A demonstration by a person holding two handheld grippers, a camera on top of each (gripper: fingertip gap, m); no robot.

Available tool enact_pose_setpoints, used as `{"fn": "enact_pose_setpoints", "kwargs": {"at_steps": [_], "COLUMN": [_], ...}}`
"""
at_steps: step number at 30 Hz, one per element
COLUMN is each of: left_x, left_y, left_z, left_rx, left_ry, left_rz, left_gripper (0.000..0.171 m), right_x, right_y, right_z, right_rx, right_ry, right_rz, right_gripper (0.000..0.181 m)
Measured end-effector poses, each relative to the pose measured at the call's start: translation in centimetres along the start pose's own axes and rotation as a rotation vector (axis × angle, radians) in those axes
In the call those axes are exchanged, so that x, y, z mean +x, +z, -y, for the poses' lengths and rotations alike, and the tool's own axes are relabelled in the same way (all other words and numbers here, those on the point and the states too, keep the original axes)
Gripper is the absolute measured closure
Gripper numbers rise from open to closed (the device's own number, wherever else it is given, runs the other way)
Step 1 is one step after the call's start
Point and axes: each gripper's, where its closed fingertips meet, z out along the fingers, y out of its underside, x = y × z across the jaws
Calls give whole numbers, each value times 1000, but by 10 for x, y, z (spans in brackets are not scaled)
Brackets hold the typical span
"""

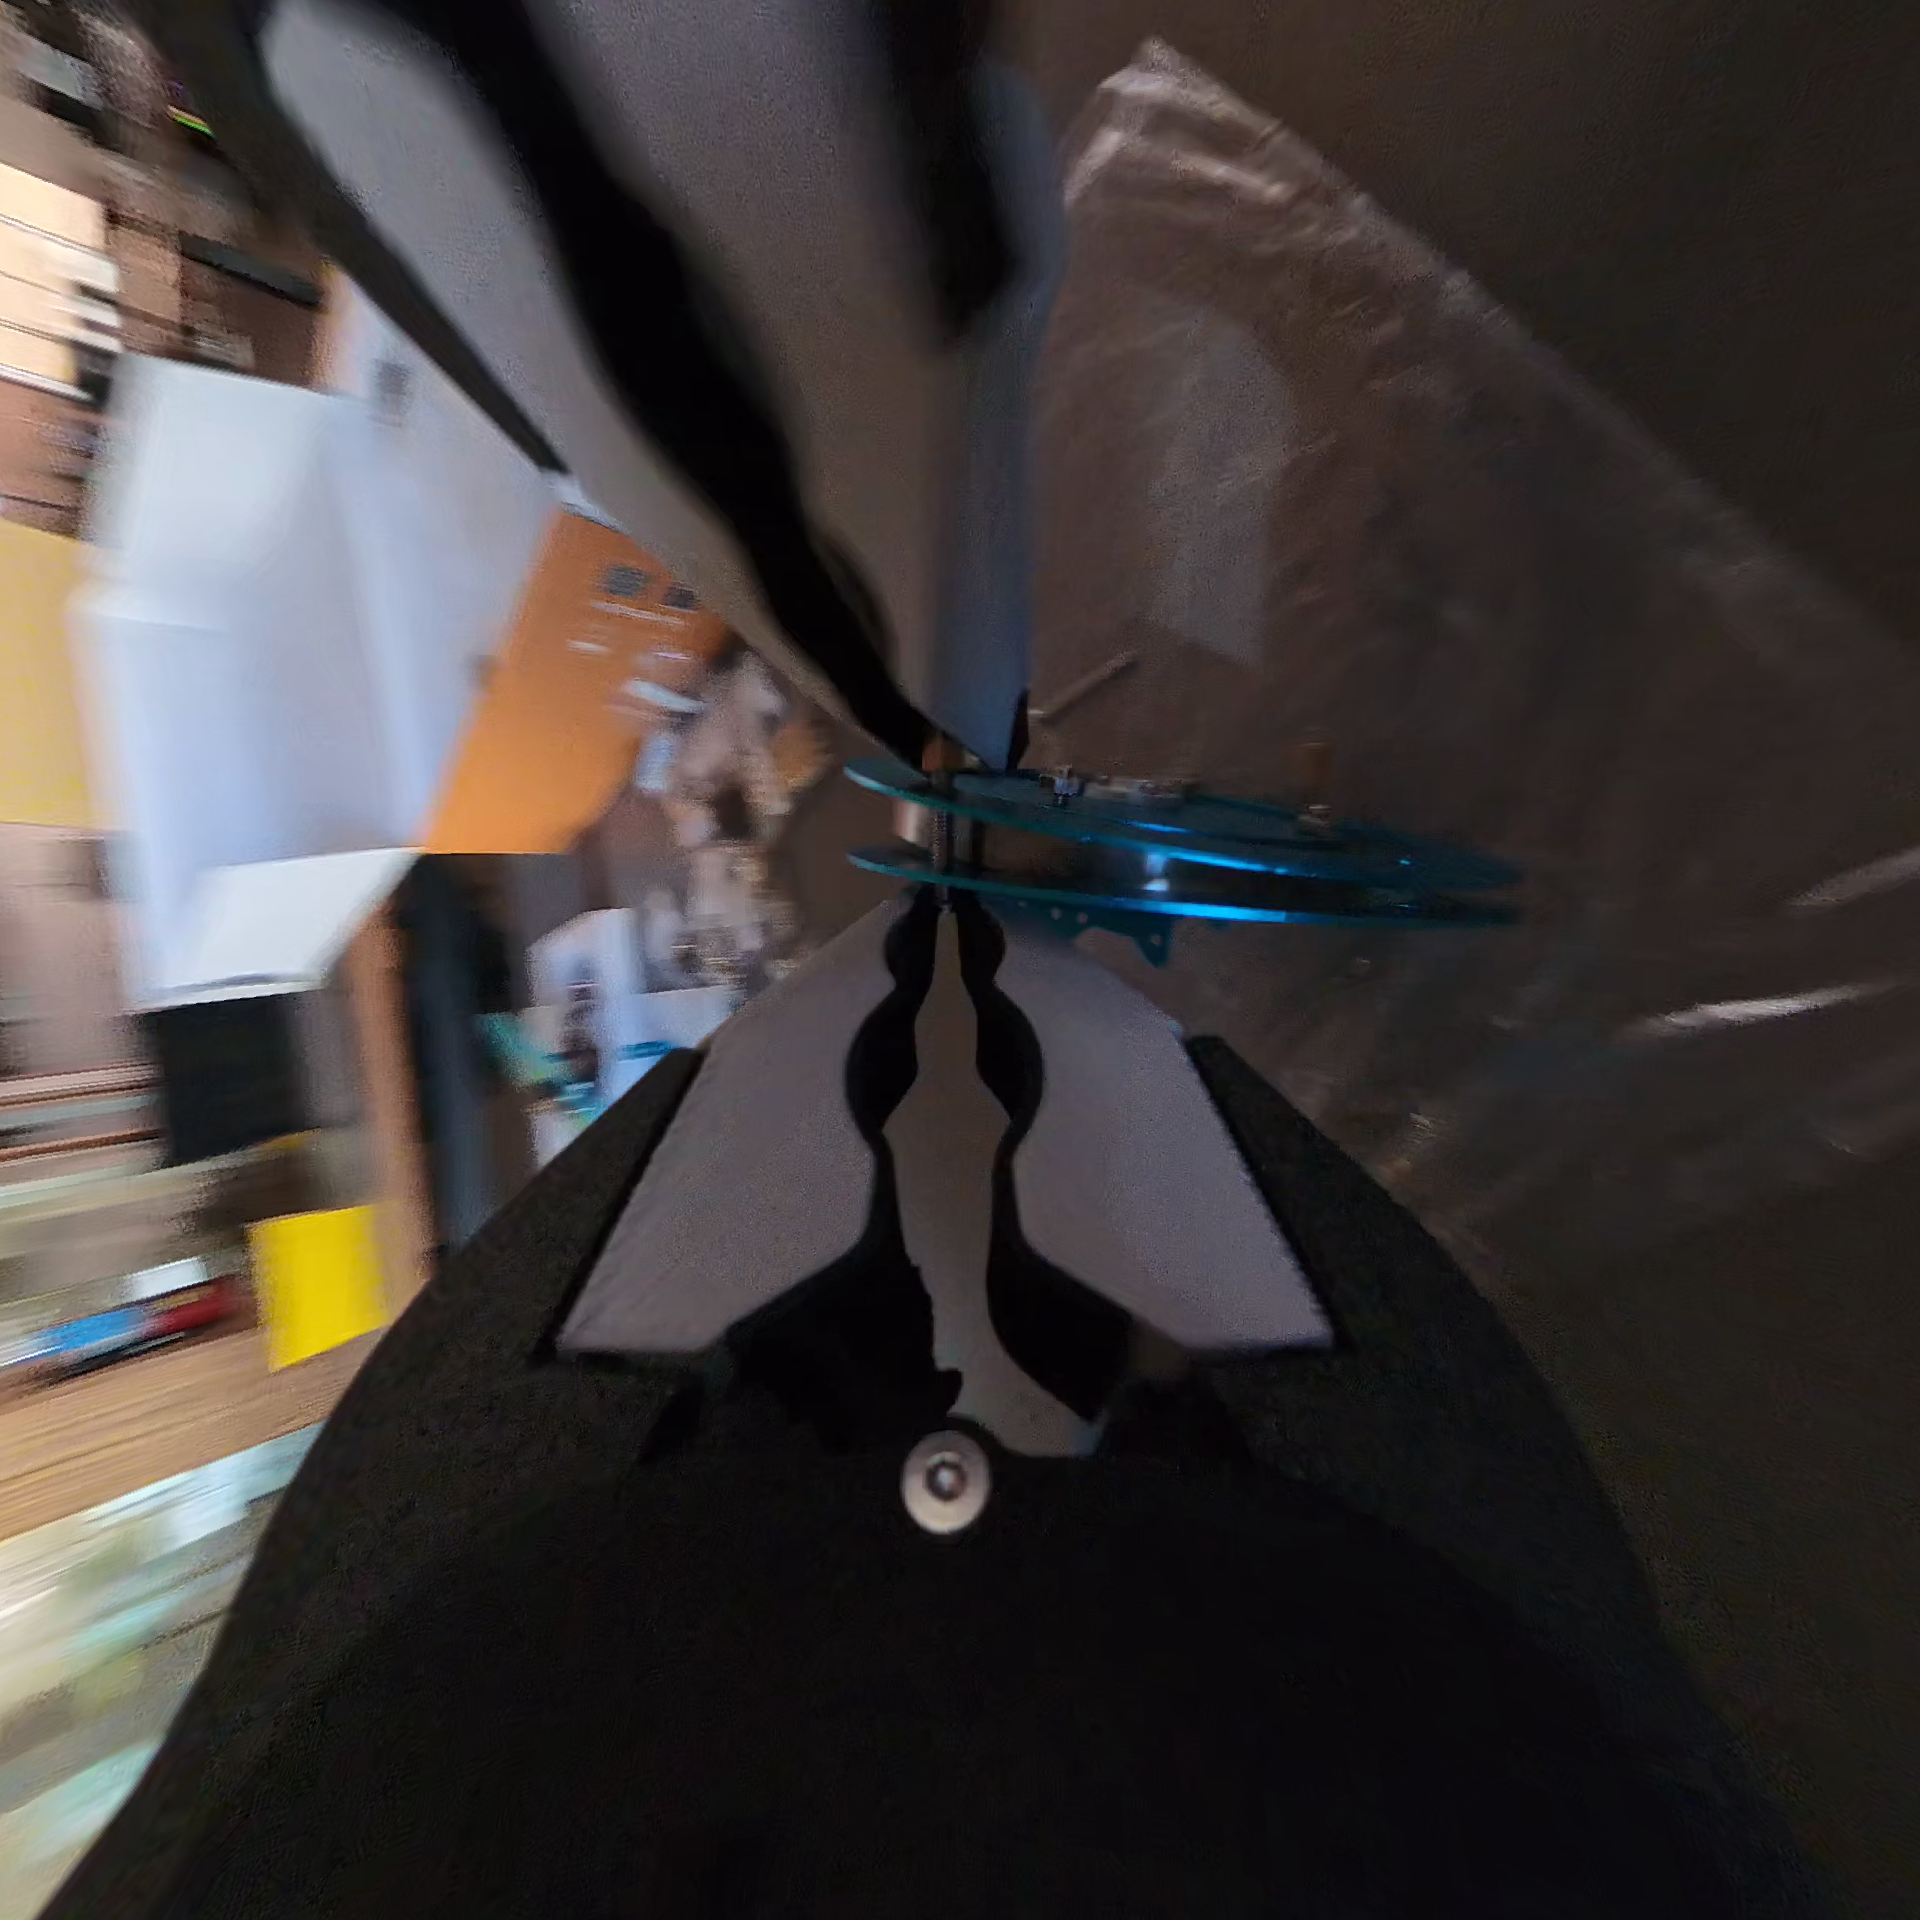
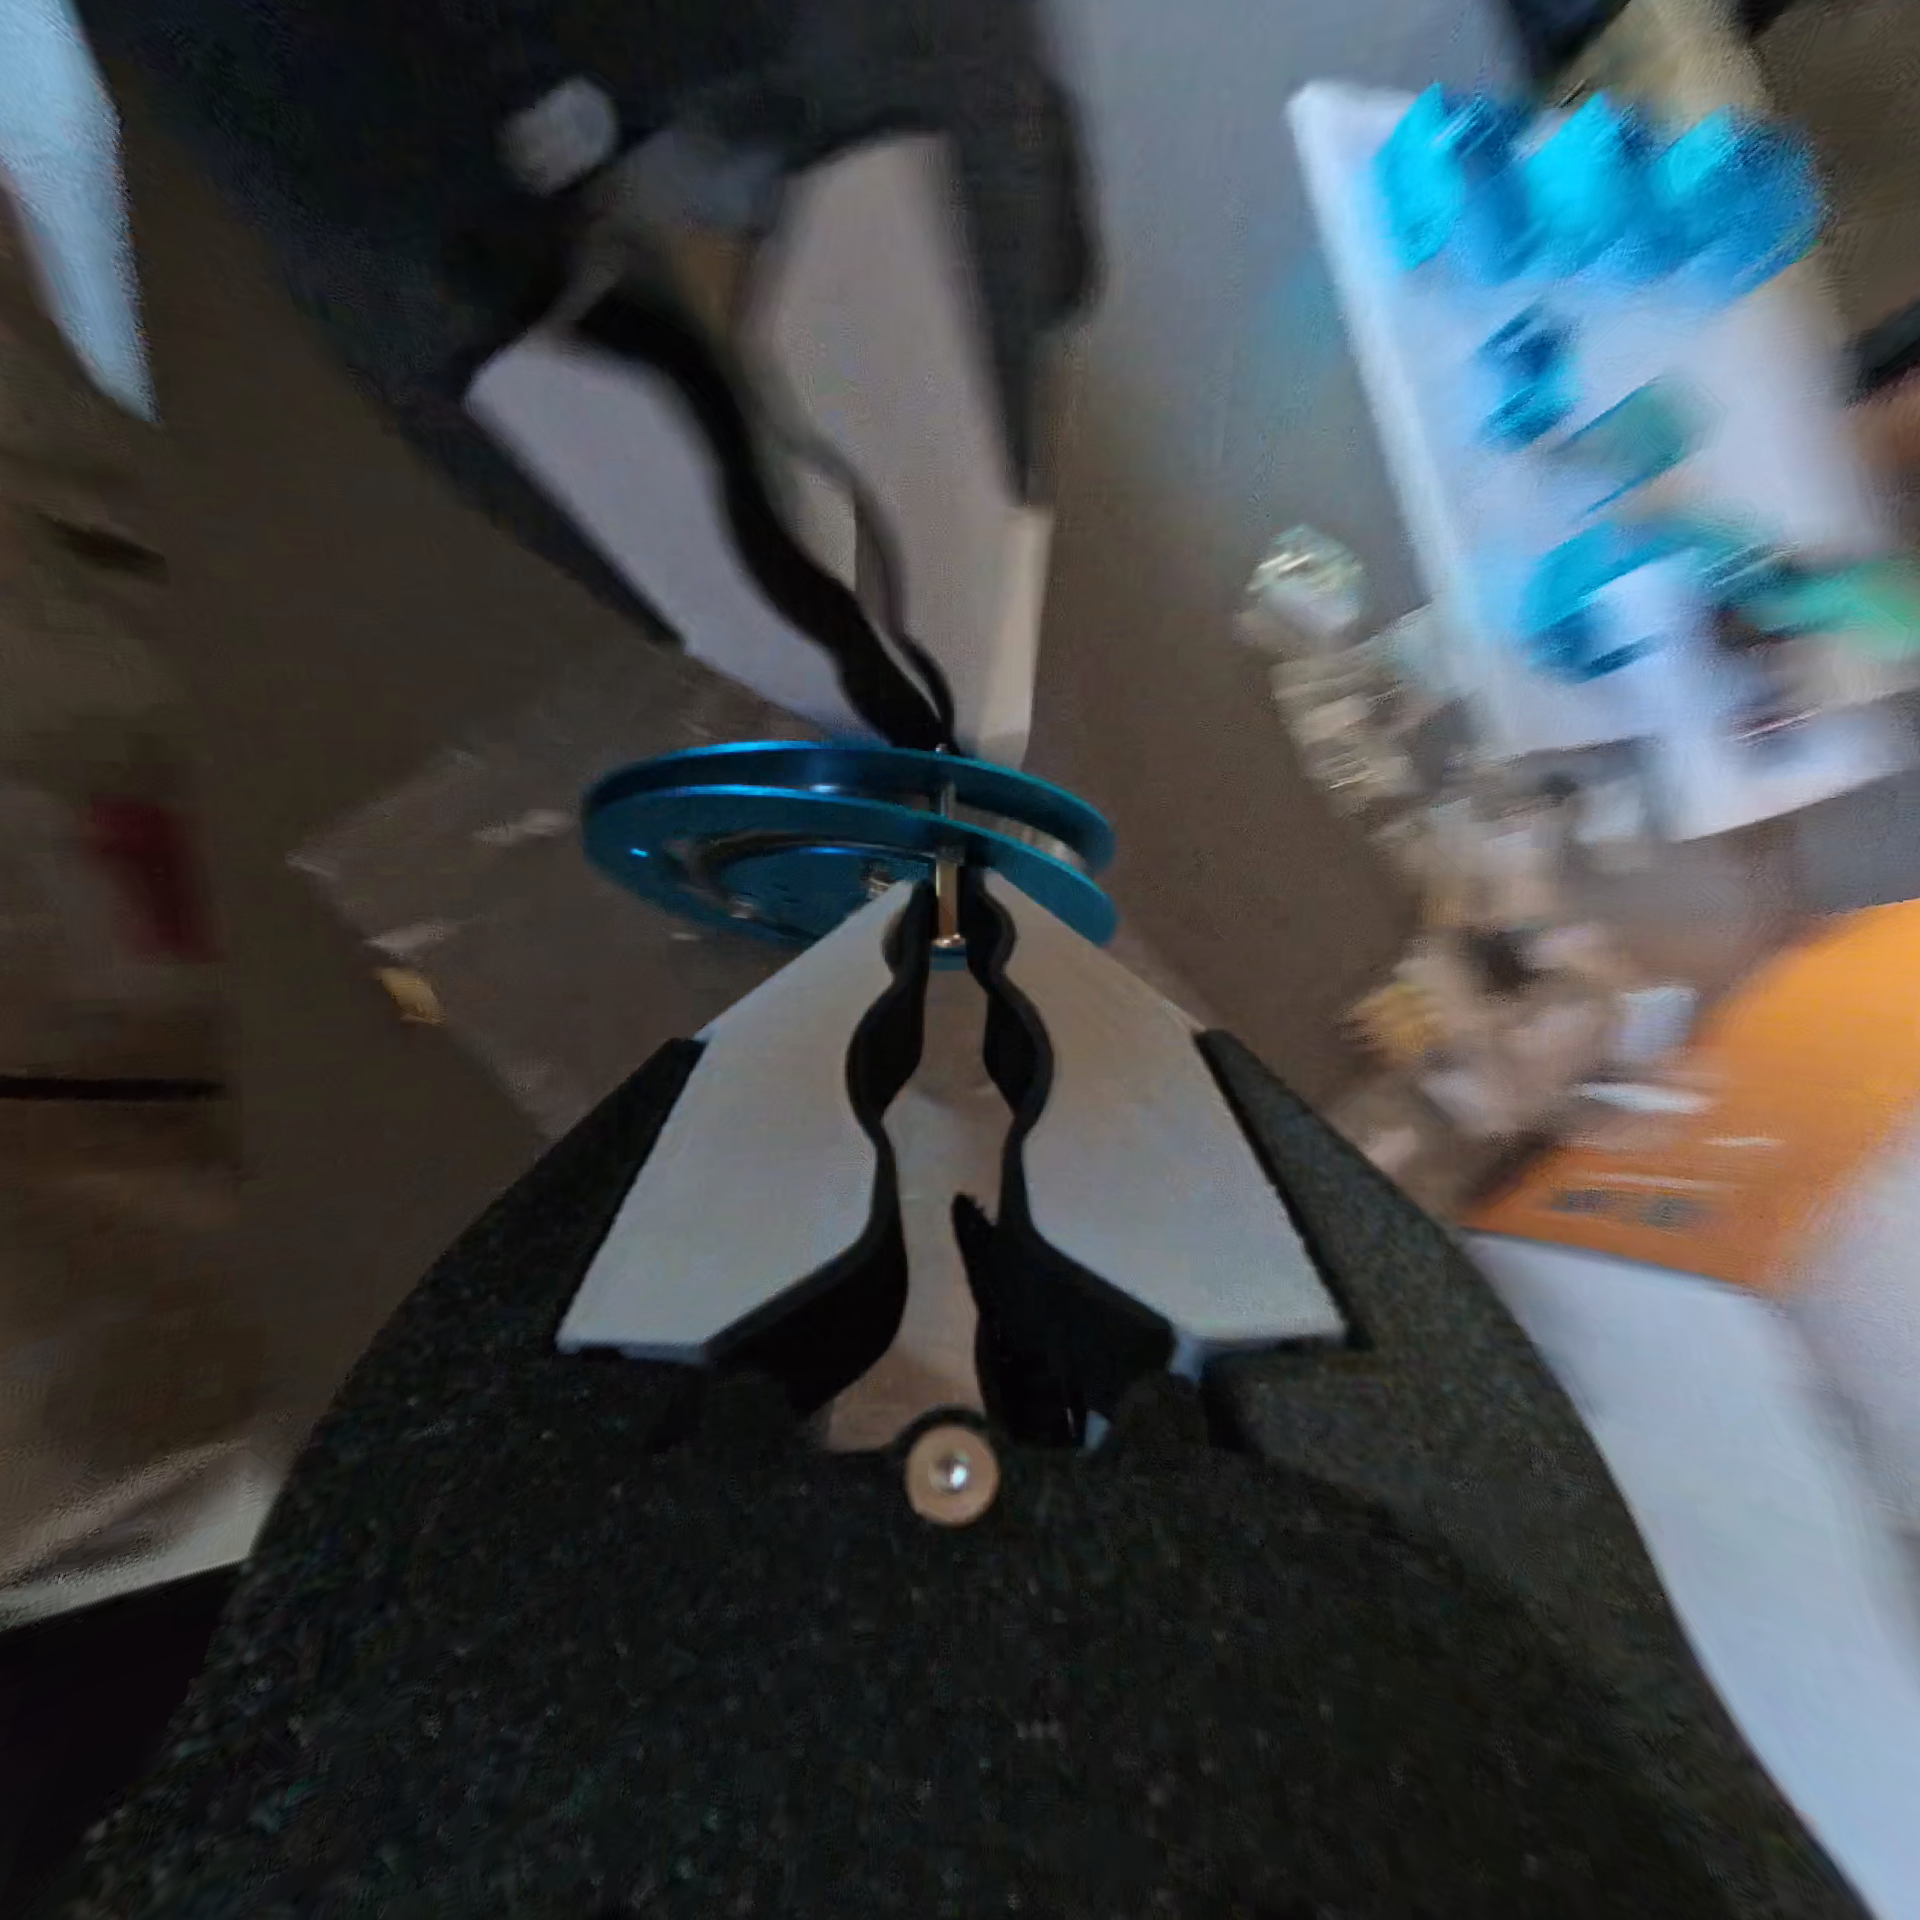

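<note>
Left wrist view: the left gripper (image 1: 948, 902), jaws nearly closed, pinches a post at the edge of the blue two-disc assembly (image 1: 1184, 847); the right gripper (image 1: 971, 743) meets the same edge from opposite.

Right wrist view: the right gripper (image 2: 948, 914), nearly closed, clamps a brass post on the assembly's rim (image 2: 831, 831); an orange sheet (image 2: 1714, 1122) lies blurred beyond the assembly.

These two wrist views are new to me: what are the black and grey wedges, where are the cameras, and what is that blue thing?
Each picture comes from a camera mounted on a hand-held gripper, looking forward along its two fingers. The black and grey wedges at the bottom are that gripper's own fingers. The left gripper and right gripper each pinch a small post at the edge of the same blue double-disc part, from opposite sides, so each view shows the other gripper beyond it. The surroundings are motion-blurred: a brown surface and an orange sheet are all I can make out.
</note>
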Motion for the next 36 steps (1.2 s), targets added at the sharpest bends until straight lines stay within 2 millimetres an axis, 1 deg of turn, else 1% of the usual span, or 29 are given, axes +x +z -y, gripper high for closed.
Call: {"fn": "enact_pose_setpoints", "kwargs": {"at_steps": [3,4,5,6,7,8,9,10,12,14,16,18,21,23,25,26,27,28,30,33,34,36], "left_x": [-10,-12,-13,-13,-14,-14,-13,-13,-12,-11,-10,-9,-3,3,12,15,19,22,26,27,28,27], "left_y": [-1,-2,-2,-2,-2,-2,-1,-1,-1,-1,0,2,1,-1,-7,-10,-13,-17,-21,-23,-22,-23], "left_z": [6,7,8,8,8,9,9,9,10,10,8,2,-3,-6,-3,-2,-1,2,6,12,13,14], "left_rx": [-7,-20,-25,-24,-24,-11,-5,-5,10,20,18,-9,-16,-31,-22,-23,-19,-14,-8,10,17,33], "left_ry": [171,237,276,272,267,252,234,229,217,190,139,79,-48,-137,-260,-309,-348,-399,-492,-620,-645,-696], "left_rz": [349,455,520,556,569,561,548,540,513,446,336,206,-35,-228,-448,-548,-641,-741,-889,-1047,-1081,-1134], "left_gripper": [170,171,171,171,171,171,171,171,171,170,170,169,169,169,170,170,170,170,169,169,169,169], "right_x": [-10,-14,-18,-20,-19,-20,-21,-20,-19,-20,-15,-8,3,7,13,16,17,15,8,4,2,2], "right_y": [-2,-4,-6,-10,-11,-12,-13,-12,-11,-10,-7,-7,-11,-11,-11,-13,-14,-14,-8,-3,-3,-5], "right_z": [-5,-4,-3,0,2,2,2,2,1,0,-3,-5,-5,-7,-10,-8,-5,-2,0,1,2,2], "right_rx": [3,-4,-23,-35,-19,-6,1,10,17,21,40,42,46,7,-56,-71,-81,-92,-107,-114,-111,-118], "right_ry": [440,617,828,1015,1136,1194,1208,1193,1106,975,793,566,206,11,-182,-284,-386,-480,-615,-694,-715,-742], "right_rz": [449,616,791,961,1075,1151,1182,1161,1065,931,705,445,29,-203,-421,-532,-624,-692,-757,-811,-827,-865], "right_gripper": [178,178,178,178,178,178,178,178,177,177,175,166,150,151,149,150,155,159,165,165,169,169]}}
